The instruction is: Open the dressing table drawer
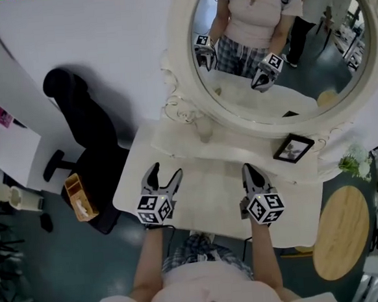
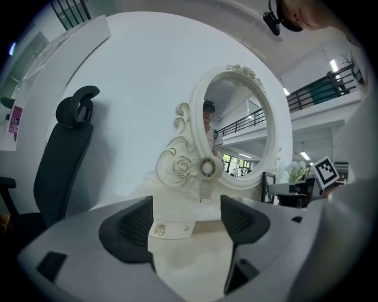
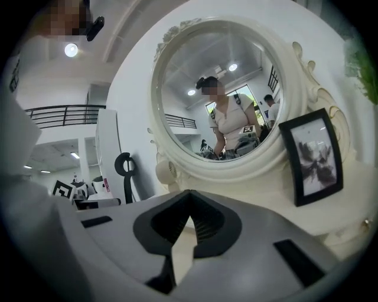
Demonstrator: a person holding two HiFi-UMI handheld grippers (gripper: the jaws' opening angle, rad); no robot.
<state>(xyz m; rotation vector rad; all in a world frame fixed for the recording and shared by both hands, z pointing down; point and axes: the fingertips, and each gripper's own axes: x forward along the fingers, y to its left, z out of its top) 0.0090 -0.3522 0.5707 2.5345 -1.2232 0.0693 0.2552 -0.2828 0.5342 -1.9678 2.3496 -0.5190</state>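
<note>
A white dressing table (image 1: 210,207) stands against the wall with a raised shelf (image 1: 195,148) at its back. In the left gripper view a small shut drawer front (image 2: 174,228) with a round metal knob (image 2: 158,230) shows at the shelf's foot. My left gripper (image 1: 165,175) hovers over the tabletop's left part, open, and the drawer front lies framed between its jaws (image 2: 186,215) but farther off. My right gripper (image 1: 250,169) hovers over the right part of the tabletop, shut on nothing (image 3: 188,196).
An oval mirror (image 1: 198,107) in an ornate white frame rises behind the shelf. A black picture frame (image 1: 293,148) leans at the shelf's right end, by flowers (image 1: 354,160). A black office chair (image 1: 86,132) stands left of the table, a round wooden stool (image 1: 342,233) to the right.
</note>
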